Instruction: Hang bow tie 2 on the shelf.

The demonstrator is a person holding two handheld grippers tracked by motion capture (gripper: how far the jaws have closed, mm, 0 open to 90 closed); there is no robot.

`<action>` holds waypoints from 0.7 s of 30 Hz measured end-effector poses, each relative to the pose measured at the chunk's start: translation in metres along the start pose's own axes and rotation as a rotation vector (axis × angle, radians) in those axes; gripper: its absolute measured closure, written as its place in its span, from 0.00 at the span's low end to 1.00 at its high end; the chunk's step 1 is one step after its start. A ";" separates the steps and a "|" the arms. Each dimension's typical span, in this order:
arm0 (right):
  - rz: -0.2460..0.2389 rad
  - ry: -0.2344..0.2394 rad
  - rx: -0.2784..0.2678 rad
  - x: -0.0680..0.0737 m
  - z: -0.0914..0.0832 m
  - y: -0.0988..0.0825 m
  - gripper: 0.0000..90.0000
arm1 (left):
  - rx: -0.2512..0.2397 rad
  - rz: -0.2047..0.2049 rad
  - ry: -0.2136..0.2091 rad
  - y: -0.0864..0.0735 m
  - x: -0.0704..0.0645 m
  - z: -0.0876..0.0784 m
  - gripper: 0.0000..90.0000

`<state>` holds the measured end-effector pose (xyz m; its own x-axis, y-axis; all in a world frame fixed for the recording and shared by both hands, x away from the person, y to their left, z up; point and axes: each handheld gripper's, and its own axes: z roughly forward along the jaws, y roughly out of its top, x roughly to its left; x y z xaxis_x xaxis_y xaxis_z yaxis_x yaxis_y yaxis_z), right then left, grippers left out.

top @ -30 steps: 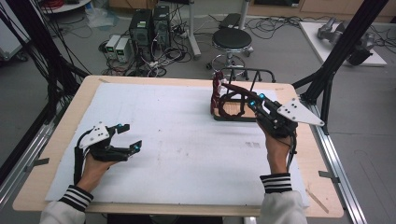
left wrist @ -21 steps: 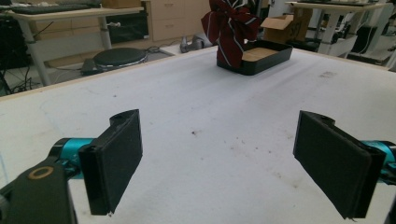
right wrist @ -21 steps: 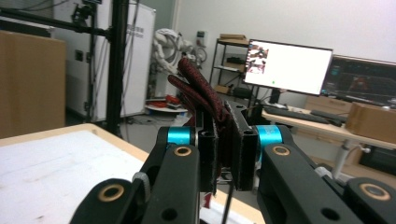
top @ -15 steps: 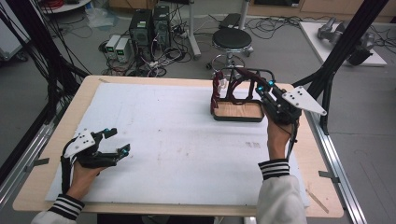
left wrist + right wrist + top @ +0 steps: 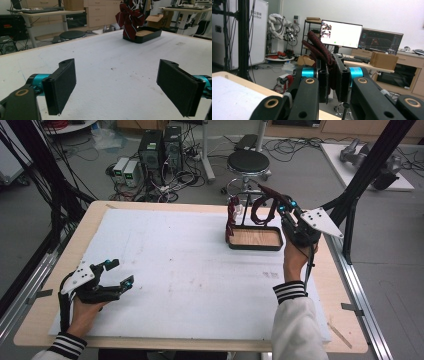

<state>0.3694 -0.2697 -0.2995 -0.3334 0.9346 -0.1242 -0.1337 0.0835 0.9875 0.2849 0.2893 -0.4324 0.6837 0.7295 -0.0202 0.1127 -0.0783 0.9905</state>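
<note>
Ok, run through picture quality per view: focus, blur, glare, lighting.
High view: even, soft light, slightly soft overall, no hard shadows on the white mat. Left gripper view: near jaws sharp, the dark red tie on its black tray softer. Right gripper view: bright monitor slightly washed out; the tie clamped in the right gripper is dark, detail lost.

Tray (image 5: 255, 245) far right on table (image 5: 45, 320); stand (image 5: 243, 207) rises from it. Right gripper (image 5: 283, 205) beside stand holds strap (image 5: 260, 202) above tray. Left gripper (image 5: 117, 275) near left.
</note>
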 end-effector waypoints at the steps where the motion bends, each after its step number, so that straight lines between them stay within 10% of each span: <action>1: -0.001 -0.005 -0.001 -0.001 0.001 -0.001 0.93 | -0.001 0.001 0.001 0.000 0.000 0.000 0.18; 21: 0.009 -0.066 0.066 -0.019 0.028 -0.009 0.93 | -0.008 0.011 -0.003 -0.001 -0.001 0.004 0.19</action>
<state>0.4030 -0.2790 -0.3036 -0.2721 0.9559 -0.1107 -0.0683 0.0956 0.9931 0.2866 0.2859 -0.4334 0.6869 0.7267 -0.0099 0.0998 -0.0808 0.9917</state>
